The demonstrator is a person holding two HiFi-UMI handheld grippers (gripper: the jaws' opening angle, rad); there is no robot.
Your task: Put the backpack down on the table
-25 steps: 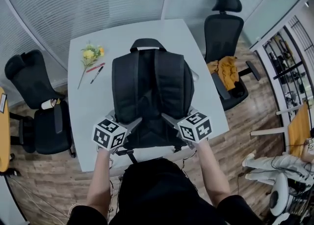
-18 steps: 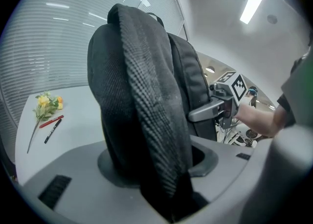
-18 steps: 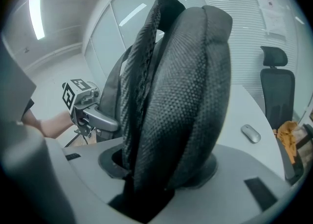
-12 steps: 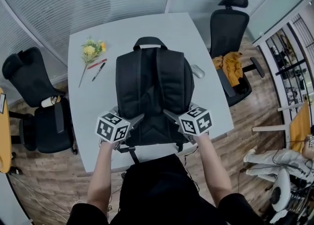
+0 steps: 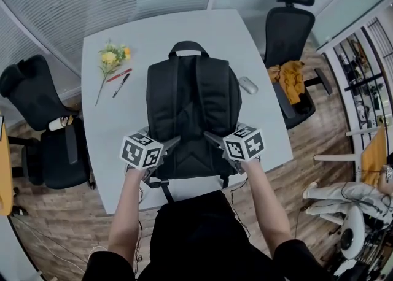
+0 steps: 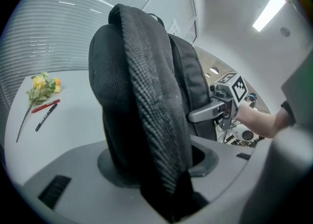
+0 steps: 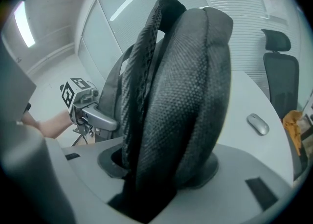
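- Left gripper point(image 5: 174, 143) points forward and down, jaws clamped on the backpack's left shoulder strap point(image 5: 161, 99)
- Right gripper point(image 5: 210, 137) mirrors it, clamping the right shoulder strap point(image 5: 220, 96)
- Both bare forearms reach forward, roughly parallel

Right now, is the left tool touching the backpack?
Touching. The left gripper view shows the left tool clamped on the backpack, with both jaws pressing against its padded fabric.

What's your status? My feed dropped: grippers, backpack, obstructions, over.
Left gripper, right gripper both shut on backpack, near its bottom corners. Backpack straps-up over table, touchdown unclear. Mouse, pens, flower lie clear at its sides.
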